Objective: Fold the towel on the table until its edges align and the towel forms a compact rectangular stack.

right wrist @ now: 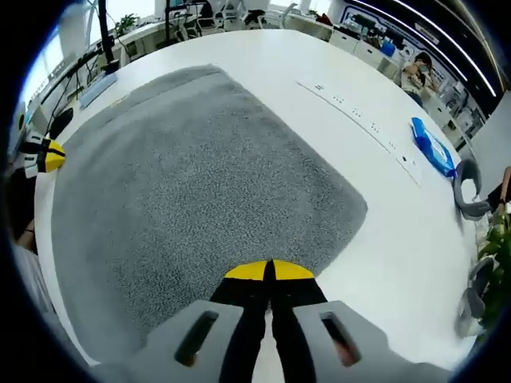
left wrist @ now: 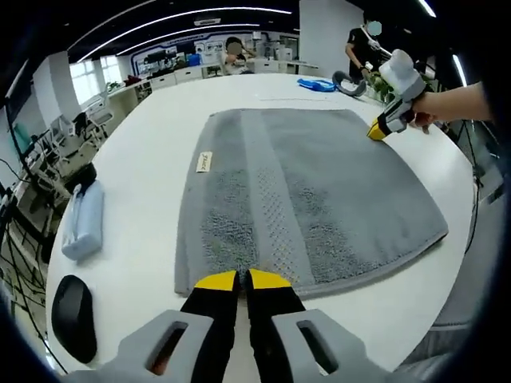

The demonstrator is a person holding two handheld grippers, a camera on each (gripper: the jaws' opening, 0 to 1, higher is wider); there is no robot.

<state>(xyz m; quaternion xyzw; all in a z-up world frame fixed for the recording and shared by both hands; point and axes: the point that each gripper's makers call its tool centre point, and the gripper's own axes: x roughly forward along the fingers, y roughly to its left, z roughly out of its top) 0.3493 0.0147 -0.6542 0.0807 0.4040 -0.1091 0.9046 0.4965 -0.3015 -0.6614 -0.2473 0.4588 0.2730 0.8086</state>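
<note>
Left claw sits at six o'clock in the left gripper view, its yellow tips pressed nearly together right on the near hem of the grey towel, and it looks clamped on that edge, though the cloth between the tips is hard to make out. The towel lies flat and unfolded across the white counter, a woven band running from six toward twelve o'clock, a small label near its ten o'clock side. Off at eight o'clock, a black mouse-shaped object and a pale blue pouch rest on the counter, apart from the towel. Up at two o'clock the right claw touches the far corner, held by a person's hand. In the right gripper view, the right claw has its tips closed together at six o'clock over the towel's edge; whether fabric is pinched, I cannot tell. Farther out at three o'clock, a blue packet lies on the counter, well apart.
</note>
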